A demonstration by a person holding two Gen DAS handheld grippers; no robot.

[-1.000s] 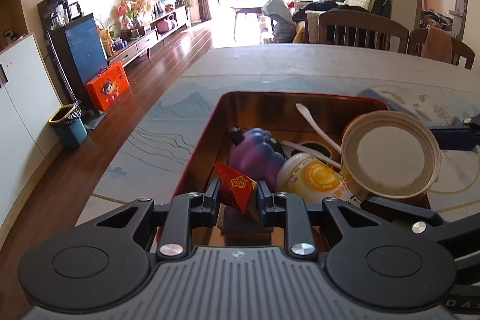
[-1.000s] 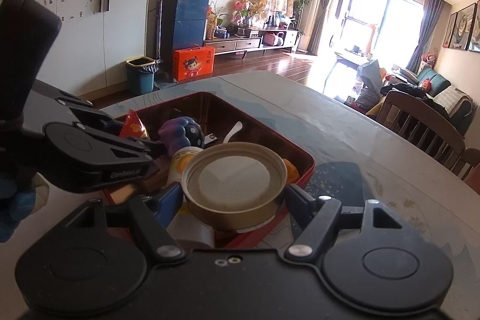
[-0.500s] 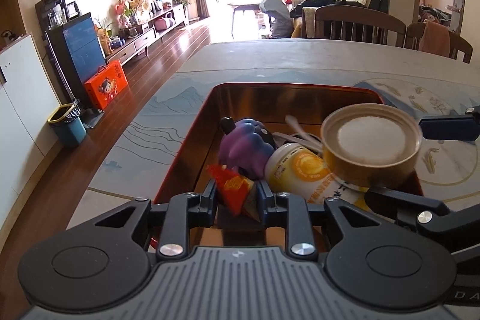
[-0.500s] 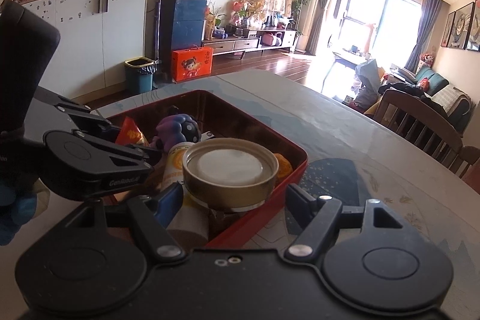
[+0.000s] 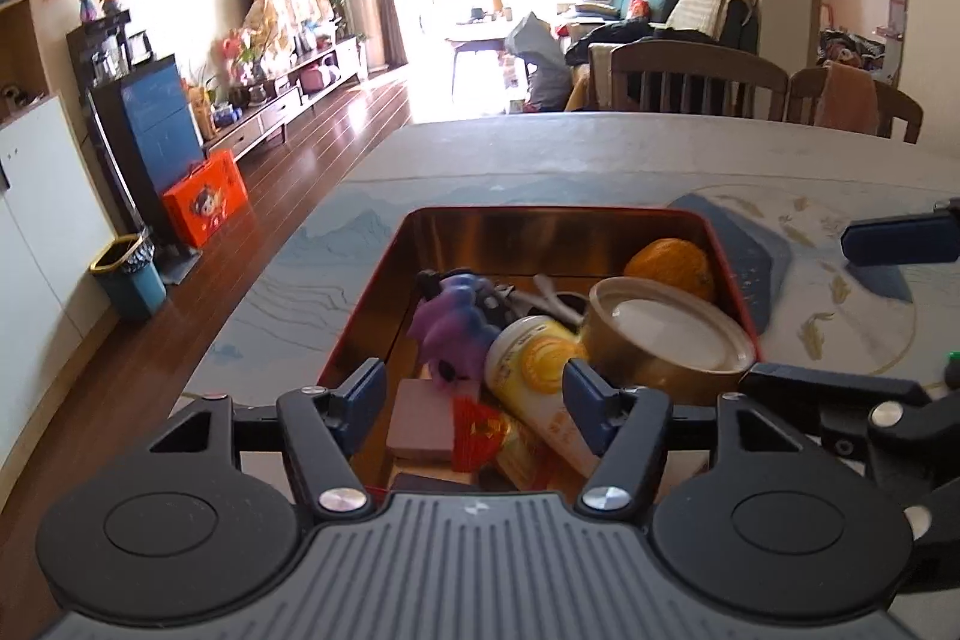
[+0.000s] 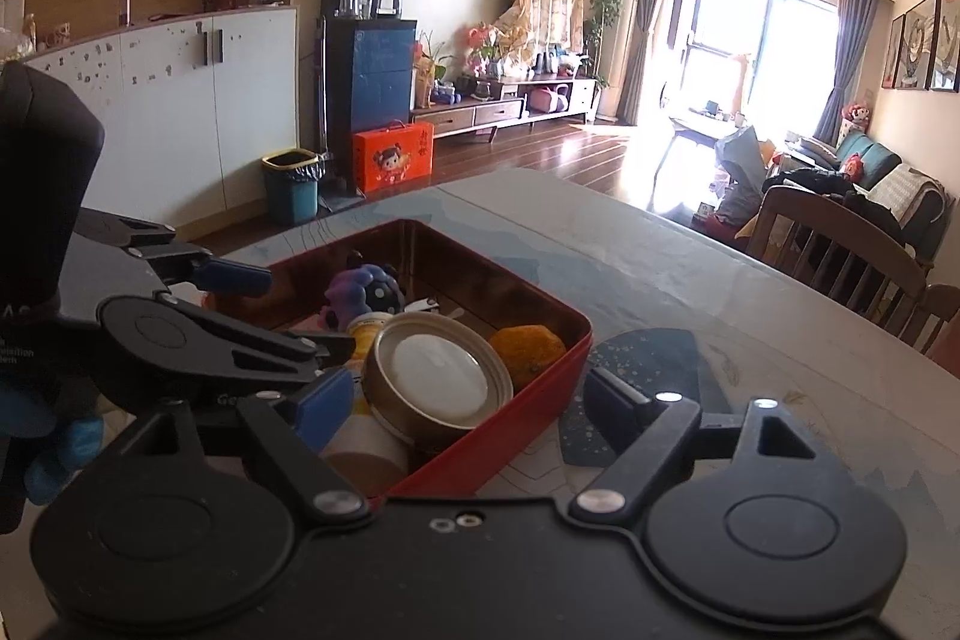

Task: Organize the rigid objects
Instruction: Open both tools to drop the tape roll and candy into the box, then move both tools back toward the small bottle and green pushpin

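A red tin box point(image 5: 360, 316) point(image 6: 528, 400) on the table holds several items: a round gold can point(image 5: 666, 340) point(image 6: 438, 379), a yellow-labelled bottle point(image 5: 540, 370), a purple toy point(image 5: 450, 322) point(image 6: 360, 289), an orange point(image 5: 669, 265) point(image 6: 528, 346), a red packet point(image 5: 480, 430) and a pink block point(image 5: 420, 424). My left gripper point(image 5: 474, 394) is open and empty above the box's near end. My right gripper point(image 6: 468, 400) is open and empty, straddling the box's near right wall, with the can lying in the box ahead of it.
The box sits near the table's left edge point(image 5: 270, 292), with floor beyond. A dark blue mat point(image 5: 762, 256) point(image 6: 648, 358) lies right of the box. Wooden chairs point(image 5: 696, 82) stand at the table's far side.
My left gripper opened and let go of the red packet, which now lies in the box. My right gripper opened and released the gold can into the box, then drew back.
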